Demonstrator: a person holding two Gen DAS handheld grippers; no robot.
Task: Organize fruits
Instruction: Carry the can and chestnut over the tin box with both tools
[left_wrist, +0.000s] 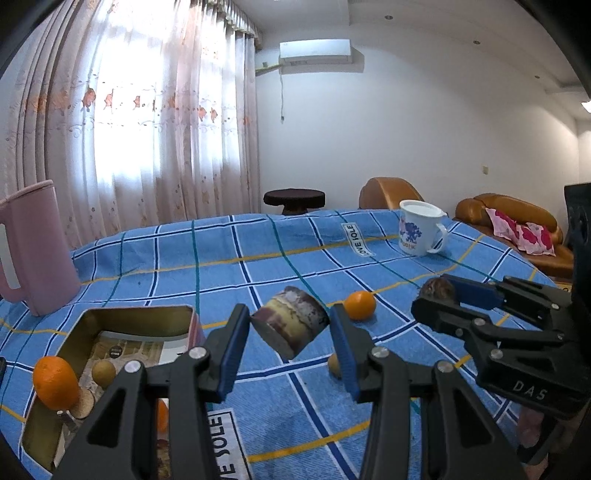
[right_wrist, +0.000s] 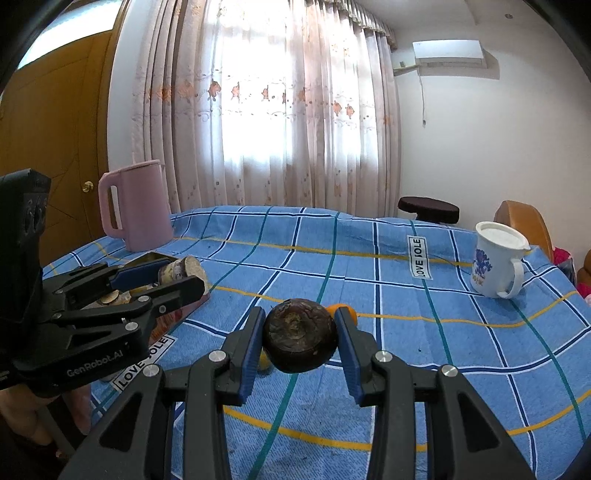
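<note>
My left gripper (left_wrist: 291, 328) is shut on a short purple-brown cylinder with a pale cut end (left_wrist: 291, 321), held tilted just above the blue checked cloth; it is also in the right wrist view (right_wrist: 181, 273). My right gripper (right_wrist: 300, 338) is shut on a dark brown round fruit (right_wrist: 300, 332), also in the left wrist view (left_wrist: 437, 288). An orange (left_wrist: 360, 304) lies on the cloth between the two grippers. A small tan fruit (left_wrist: 334, 363) is half hidden behind my left gripper's right finger. The open golden tin (left_wrist: 136, 312) at the left holds an orange (left_wrist: 55, 382), a tan fruit (left_wrist: 103, 371) and pale slices.
A pink jug (left_wrist: 33, 247) stands behind the tin at the table's far left. A white lidded mug (left_wrist: 421, 229) stands near the far right edge. Beyond the round table (right_wrist: 406, 325) are a dark stool (left_wrist: 294, 199) and a brown sofa (left_wrist: 509, 214).
</note>
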